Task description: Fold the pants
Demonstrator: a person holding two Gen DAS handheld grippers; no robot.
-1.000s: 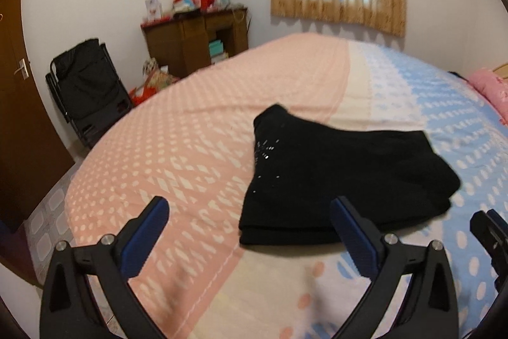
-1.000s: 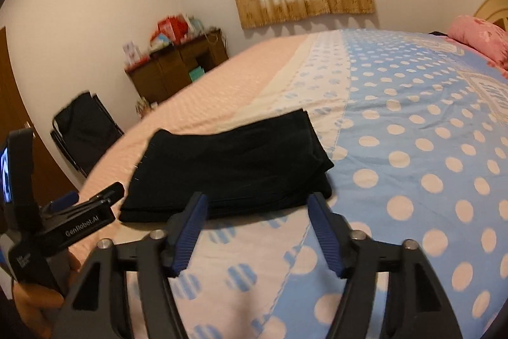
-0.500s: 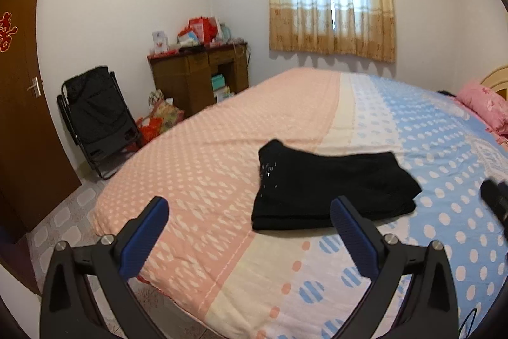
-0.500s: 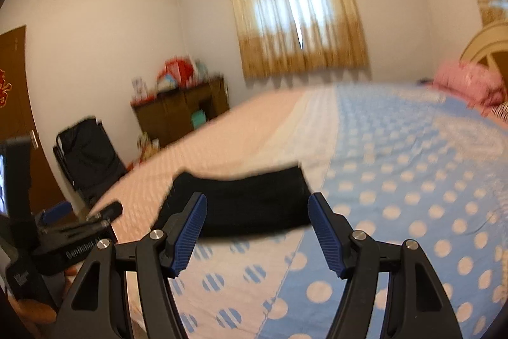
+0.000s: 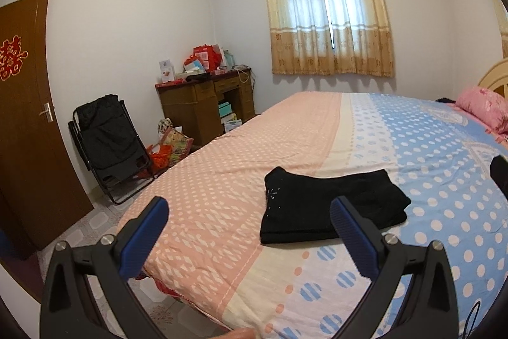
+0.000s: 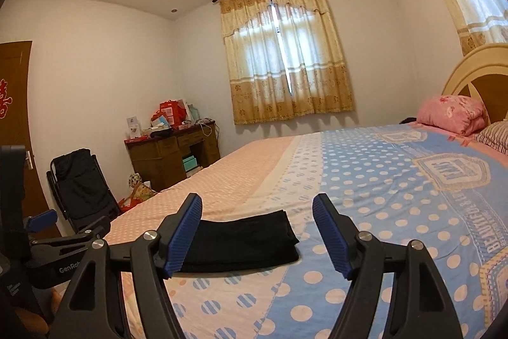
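Left claw (image 5: 247, 218) spread wide, empty, held above bed (image 5: 222, 180) edge. Black pants (image 5: 330, 205) folded into compact rectangle on bedspread, apart from blue fingertips (image 5: 346, 221). Folding chair (image 5: 108, 145) and wooden desk (image 5: 203, 107) against far wall.

Left gripper (image 5: 247, 218): drawn back and raised from the folded pants (image 5: 330, 205) | Right gripper (image 6: 257, 221): likewise withdrawn, tilted upward | Pants: now farther from both, beyond the fingertips

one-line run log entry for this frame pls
task: fold pants | pants: folded, flat on bed | left tongs: open, empty | right tongs: open, empty | contact: none
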